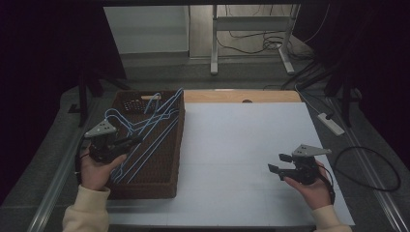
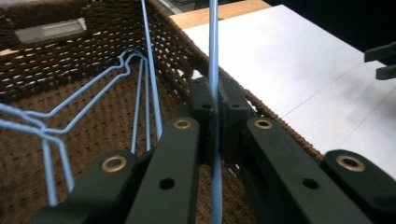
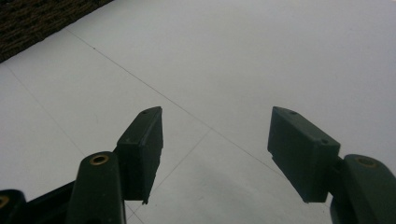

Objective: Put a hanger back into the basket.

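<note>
A brown wicker basket [image 1: 178, 145] stands at the table's left and holds several light blue wire hangers [image 1: 159, 113]. My left gripper [image 1: 137, 140] reaches into it from the left and is shut on one blue hanger wire [image 2: 213, 46], which runs upright between the pads of that left gripper [image 2: 215, 95]. Other hangers [image 2: 93, 93] lie against the basket wall [image 2: 177, 42] and floor. At the right, my right gripper [image 1: 276, 163] hovers over the white table top [image 1: 241, 145]. That right gripper [image 3: 215, 144] is open with nothing between its jaws.
A wooden strip [image 1: 270, 96] runs along the table's far edge. On the floor beyond lie a white power strip [image 1: 331, 123] and cables, and a metal frame [image 1: 213, 48] stands there. The basket corner [image 3: 28, 18] lies far left of the right gripper.
</note>
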`<state>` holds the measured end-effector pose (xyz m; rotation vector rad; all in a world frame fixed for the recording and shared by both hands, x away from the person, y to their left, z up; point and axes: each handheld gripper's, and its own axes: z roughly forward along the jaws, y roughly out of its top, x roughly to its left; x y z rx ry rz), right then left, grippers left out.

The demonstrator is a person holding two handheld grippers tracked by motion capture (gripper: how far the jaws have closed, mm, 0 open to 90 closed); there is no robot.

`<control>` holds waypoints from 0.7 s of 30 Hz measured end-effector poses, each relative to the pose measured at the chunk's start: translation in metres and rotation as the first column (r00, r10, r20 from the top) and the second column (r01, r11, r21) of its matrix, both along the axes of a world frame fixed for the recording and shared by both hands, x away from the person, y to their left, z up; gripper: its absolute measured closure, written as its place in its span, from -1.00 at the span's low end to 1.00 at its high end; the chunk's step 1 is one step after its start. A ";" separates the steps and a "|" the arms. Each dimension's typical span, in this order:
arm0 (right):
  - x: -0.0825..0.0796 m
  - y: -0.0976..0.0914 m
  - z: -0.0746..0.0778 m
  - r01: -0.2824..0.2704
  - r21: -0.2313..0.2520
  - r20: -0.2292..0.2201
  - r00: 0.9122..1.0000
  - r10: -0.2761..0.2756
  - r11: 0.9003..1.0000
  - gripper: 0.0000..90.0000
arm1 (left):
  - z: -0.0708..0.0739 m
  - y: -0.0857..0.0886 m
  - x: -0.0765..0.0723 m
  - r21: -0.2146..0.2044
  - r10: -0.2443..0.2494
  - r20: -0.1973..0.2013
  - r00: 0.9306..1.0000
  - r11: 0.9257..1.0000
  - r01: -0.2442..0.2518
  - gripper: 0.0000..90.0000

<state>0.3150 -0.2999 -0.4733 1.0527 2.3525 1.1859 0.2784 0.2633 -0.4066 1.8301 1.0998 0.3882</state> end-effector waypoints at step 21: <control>0.000 0.001 -0.001 0.000 -0.004 -0.002 1.000 0.000 1.000 -0.19 | -0.024 0.003 0.017 0.020 -0.026 -0.137 0.990 0.999 0.029 0.92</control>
